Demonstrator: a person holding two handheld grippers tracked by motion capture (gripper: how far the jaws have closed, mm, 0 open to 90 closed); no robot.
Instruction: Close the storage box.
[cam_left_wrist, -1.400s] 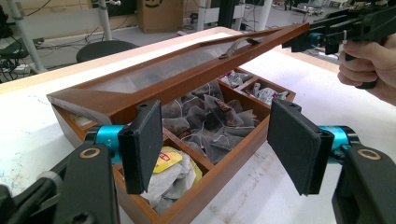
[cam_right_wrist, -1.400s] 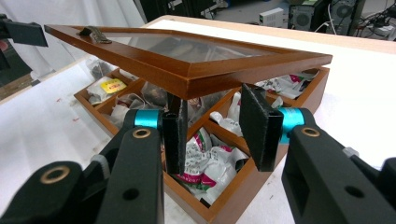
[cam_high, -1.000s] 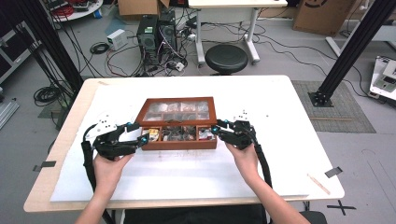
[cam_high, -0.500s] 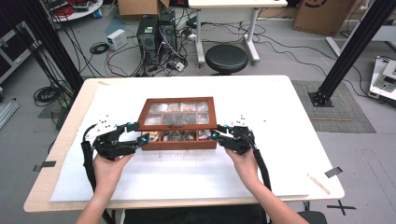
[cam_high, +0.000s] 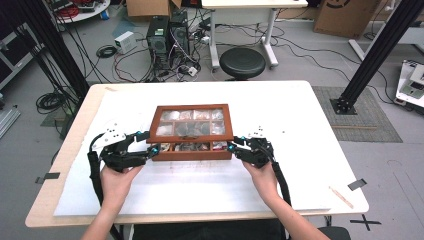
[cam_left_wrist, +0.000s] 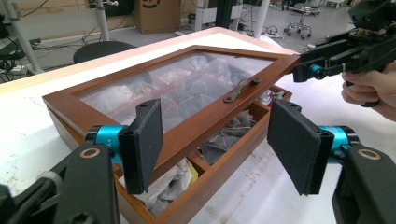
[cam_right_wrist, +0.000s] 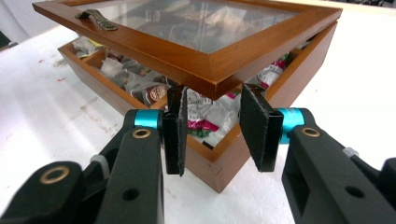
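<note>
A: Where was the lid (cam_high: 192, 121) vs. the jaws?

B: Ajar on the box (cam_high: 190, 155), mid-table (cam_high: 300, 125). Right gripper (cam_high: 235, 148) pinched its front-right corner. Left gripper (cam_high: 150, 149) was wide open, straddling the front-left corner, not clamped.

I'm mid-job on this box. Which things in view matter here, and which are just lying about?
In the job: wooden box; its glass lid, raised at the front; packets inside; left gripper; right gripper.
Lying about: stool; computer towers; cardboard box; floor cables.
</note>
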